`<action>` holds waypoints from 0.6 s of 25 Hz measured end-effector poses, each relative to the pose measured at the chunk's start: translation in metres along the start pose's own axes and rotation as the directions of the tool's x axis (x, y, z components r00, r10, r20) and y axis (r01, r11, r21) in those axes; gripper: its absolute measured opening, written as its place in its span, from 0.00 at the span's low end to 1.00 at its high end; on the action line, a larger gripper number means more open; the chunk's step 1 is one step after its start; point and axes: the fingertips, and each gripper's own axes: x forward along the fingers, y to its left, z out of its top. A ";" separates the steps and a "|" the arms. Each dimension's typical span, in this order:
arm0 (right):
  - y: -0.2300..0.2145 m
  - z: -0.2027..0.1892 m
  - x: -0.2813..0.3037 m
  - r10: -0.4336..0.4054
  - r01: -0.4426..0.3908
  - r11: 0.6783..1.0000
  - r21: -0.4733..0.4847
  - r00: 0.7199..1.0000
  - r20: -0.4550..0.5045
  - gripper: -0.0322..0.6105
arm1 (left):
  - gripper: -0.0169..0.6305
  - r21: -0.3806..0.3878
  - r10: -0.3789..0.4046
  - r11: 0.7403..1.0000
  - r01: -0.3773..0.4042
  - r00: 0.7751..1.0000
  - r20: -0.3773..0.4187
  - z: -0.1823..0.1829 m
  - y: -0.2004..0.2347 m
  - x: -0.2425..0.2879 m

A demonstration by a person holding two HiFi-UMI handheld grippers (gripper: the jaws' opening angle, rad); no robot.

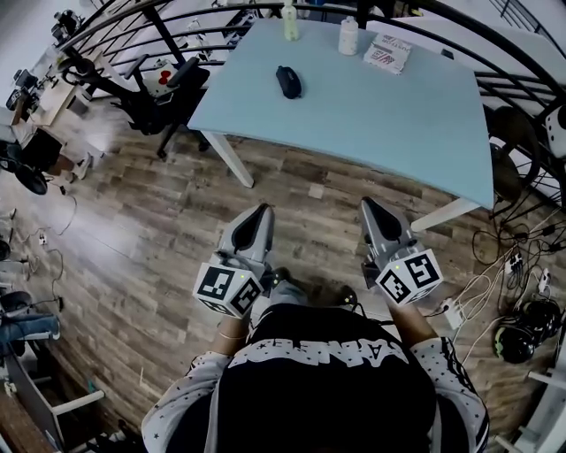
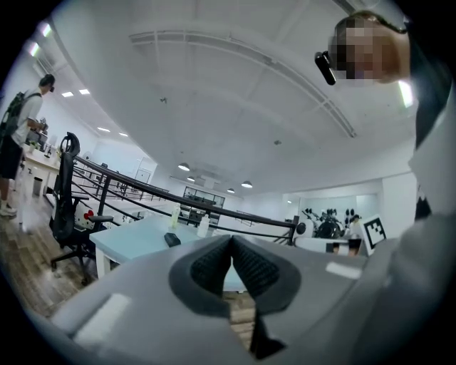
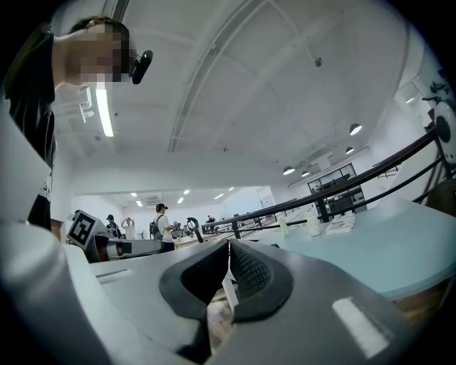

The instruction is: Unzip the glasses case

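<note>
Lying on table (image 1: pixel 424 133), glasses case (image 1: pixel 288 81) well ahead of L hand-held gripper (image 1: pixel 262 212) & R hand-held gripper (image 1: pixel 369 206), both closed

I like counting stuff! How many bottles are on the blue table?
2. A pale yellowish bottle and a white bottle stand near each other at the far edge of the table, beyond the dark glasses case. None seems hidden.

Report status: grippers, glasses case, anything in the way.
Left gripper shut, empty; right gripper shut, empty; both short of the table. Glasses case on the table, untouched; zip too small to read. Nothing blocks it; two bottles stand beyond.
</note>
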 end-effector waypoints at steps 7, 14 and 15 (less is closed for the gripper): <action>0.012 -0.002 0.062 -0.037 0.038 0.999 -0.016 0.999 0.003 0.04 | 0.03 0.014 0.002 1.000 -0.002 1.000 0.009 0.015 0.070 -0.001; 0.048 -0.018 0.133 -0.027 0.027 0.999 -0.021 1.000 0.004 0.04 | 0.03 0.047 0.020 0.999 -0.021 1.000 0.012 0.028 0.148 -0.011; 0.054 -0.018 0.140 -0.026 0.027 0.999 -0.024 1.000 0.009 0.04 | 0.03 0.047 0.018 0.999 -0.019 1.000 0.013 0.030 0.156 -0.011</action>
